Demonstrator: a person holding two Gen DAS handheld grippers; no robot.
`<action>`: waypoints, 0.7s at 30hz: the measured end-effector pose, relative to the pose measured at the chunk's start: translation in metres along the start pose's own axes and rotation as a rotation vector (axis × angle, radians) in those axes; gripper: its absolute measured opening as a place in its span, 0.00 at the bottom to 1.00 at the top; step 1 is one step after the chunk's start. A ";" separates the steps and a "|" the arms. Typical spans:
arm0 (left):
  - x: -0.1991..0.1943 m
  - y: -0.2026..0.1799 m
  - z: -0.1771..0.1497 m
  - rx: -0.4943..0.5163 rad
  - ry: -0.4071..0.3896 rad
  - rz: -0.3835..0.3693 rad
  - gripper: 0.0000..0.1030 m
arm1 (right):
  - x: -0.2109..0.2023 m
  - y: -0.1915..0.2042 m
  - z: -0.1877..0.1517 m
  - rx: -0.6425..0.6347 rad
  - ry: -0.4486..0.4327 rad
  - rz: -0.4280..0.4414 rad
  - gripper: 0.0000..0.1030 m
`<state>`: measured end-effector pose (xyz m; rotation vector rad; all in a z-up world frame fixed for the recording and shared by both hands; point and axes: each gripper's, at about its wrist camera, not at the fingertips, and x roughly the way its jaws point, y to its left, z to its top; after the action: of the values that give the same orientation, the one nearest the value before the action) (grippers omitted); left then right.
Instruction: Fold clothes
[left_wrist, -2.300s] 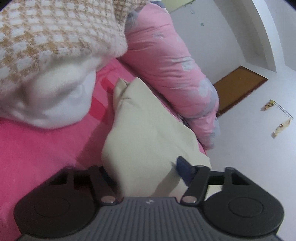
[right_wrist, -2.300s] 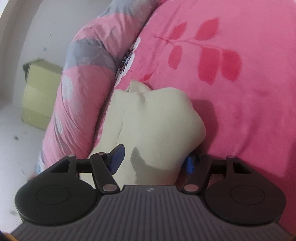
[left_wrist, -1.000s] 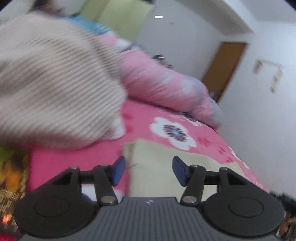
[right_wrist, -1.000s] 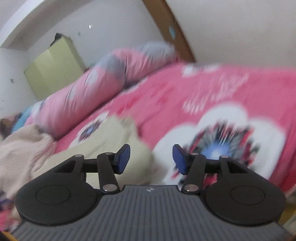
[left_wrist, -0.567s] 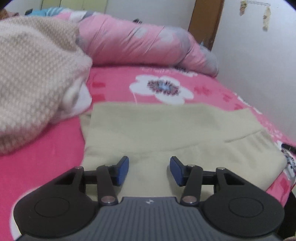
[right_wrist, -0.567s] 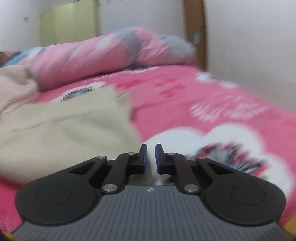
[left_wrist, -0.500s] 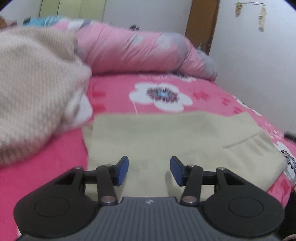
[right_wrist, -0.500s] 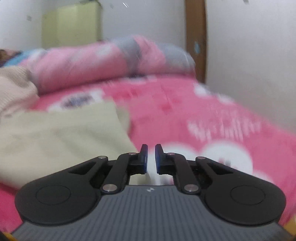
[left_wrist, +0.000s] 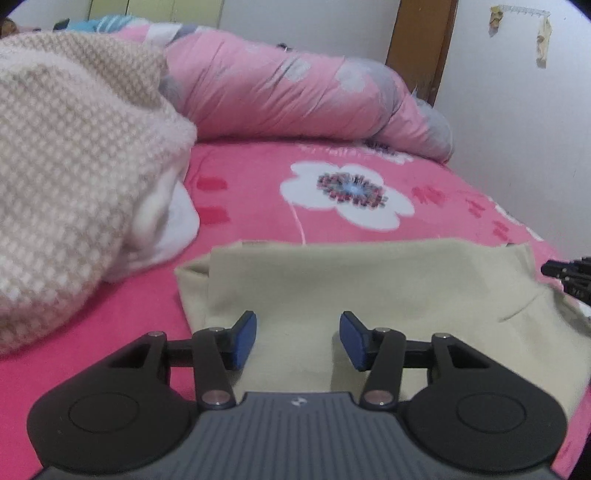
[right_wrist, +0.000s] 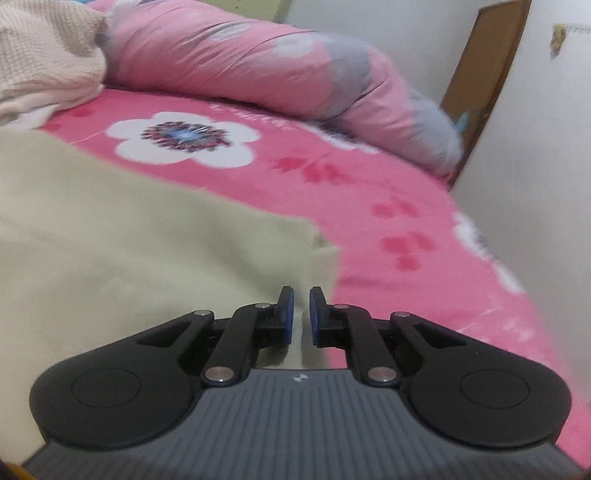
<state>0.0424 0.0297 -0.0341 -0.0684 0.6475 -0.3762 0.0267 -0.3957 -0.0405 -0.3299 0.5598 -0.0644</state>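
A beige garment (left_wrist: 369, 280) lies flat on the pink flowered bed sheet (left_wrist: 258, 206), a fold step showing near its right end. My left gripper (left_wrist: 298, 321) hovers open over the garment's near left part, with nothing between its blue pads. My right gripper (right_wrist: 301, 295) is shut with only a narrow slit between its pads, over the right edge of the beige garment (right_wrist: 129, 240); no cloth shows pinched in it. Its black tip (left_wrist: 569, 273) pokes in at the right edge of the left wrist view.
A heap of beige-and-white knitted clothing (left_wrist: 66, 166) rises at the left, close to the garment's far left corner. A rolled pink and grey duvet (left_wrist: 295, 96) lies along the back. White wall (right_wrist: 546, 166) borders the bed's right side, with a brown door (left_wrist: 417, 37) beyond.
Both grippers let go of the beige garment, which now lies flat. The right gripper closed from open and swung toward the garment's right edge. The left gripper sank closer over the garment.
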 end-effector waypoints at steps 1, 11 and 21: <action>-0.003 0.000 0.004 0.007 -0.023 -0.009 0.51 | -0.005 -0.001 0.006 -0.001 -0.023 0.009 0.07; 0.046 0.020 0.005 -0.013 0.030 0.057 0.55 | 0.068 0.001 0.006 0.050 0.043 0.109 0.06; 0.000 0.028 0.004 -0.030 -0.036 0.028 0.71 | 0.026 -0.039 -0.002 0.314 -0.035 0.136 0.25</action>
<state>0.0541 0.0557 -0.0365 -0.0948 0.6179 -0.3378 0.0491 -0.4374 -0.0424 0.0131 0.5268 -0.0147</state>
